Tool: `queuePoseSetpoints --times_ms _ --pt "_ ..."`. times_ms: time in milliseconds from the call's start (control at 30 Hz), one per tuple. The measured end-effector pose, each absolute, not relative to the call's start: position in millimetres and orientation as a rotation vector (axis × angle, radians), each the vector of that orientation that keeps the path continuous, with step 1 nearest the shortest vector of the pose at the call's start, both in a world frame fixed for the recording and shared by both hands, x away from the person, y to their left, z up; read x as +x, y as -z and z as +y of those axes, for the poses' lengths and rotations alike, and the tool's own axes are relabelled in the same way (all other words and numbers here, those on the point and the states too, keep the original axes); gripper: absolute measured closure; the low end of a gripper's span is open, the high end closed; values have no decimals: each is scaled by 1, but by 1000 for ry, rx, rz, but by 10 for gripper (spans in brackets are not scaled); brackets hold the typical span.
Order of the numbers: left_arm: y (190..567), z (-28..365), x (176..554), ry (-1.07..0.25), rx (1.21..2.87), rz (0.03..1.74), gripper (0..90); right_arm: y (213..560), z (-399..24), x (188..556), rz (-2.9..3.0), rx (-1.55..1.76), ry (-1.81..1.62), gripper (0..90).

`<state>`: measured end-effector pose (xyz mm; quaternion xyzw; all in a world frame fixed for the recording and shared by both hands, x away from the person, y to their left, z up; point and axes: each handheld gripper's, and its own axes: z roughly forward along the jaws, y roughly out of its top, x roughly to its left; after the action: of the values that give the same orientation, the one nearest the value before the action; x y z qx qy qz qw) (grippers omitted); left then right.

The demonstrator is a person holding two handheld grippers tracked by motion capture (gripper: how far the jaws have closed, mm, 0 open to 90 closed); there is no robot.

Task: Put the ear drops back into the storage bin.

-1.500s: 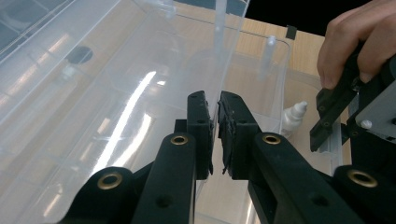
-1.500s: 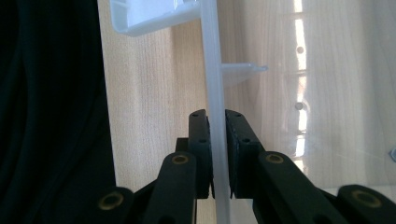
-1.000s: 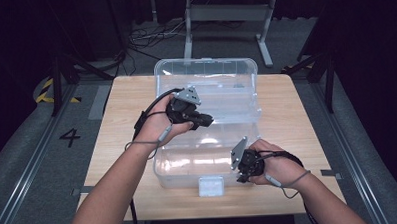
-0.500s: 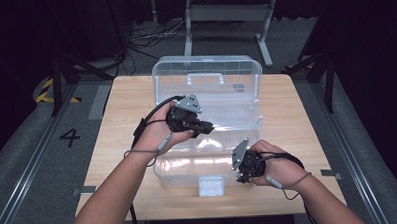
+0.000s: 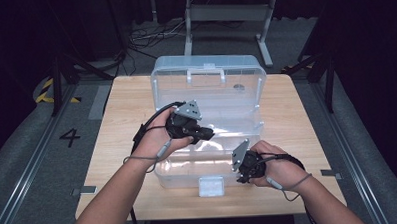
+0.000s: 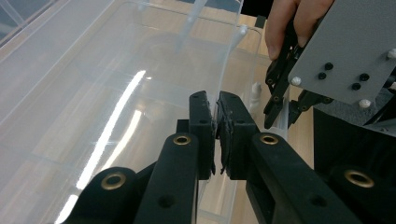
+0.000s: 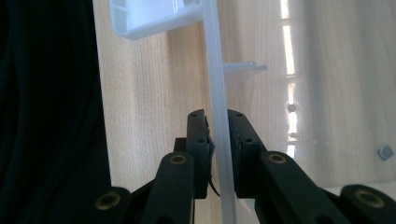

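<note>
My left gripper (image 5: 203, 134) is black, topped by a grey three-cornered plate with black and white screws; my right gripper (image 5: 241, 174) matches it. Brass-ringed pivots sit on each black jaw arm below the ribbed pads. Black cables loop back from both bodies, and thin grey cords circle my bare wrists.

The clear box (image 5: 209, 116) is showing see-through, colourless plastic with a white latch (image 5: 211, 186). The tabletop (image 5: 127, 124) is showing pale wood grain. Each claw, left (image 6: 217, 122) and right (image 7: 217, 135), is showing black, with brass-coloured pins and a grey plate (image 5: 189, 110).
</note>
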<state>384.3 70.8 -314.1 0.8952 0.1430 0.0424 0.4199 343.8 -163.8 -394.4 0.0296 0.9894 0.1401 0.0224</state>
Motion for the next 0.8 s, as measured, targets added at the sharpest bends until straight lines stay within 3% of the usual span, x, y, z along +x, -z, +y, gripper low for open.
queuePoseSetpoints --times_ms 800 --pt "317 68 375 -88 2282 359 849 392 -164 339 3029 94 -438 792"
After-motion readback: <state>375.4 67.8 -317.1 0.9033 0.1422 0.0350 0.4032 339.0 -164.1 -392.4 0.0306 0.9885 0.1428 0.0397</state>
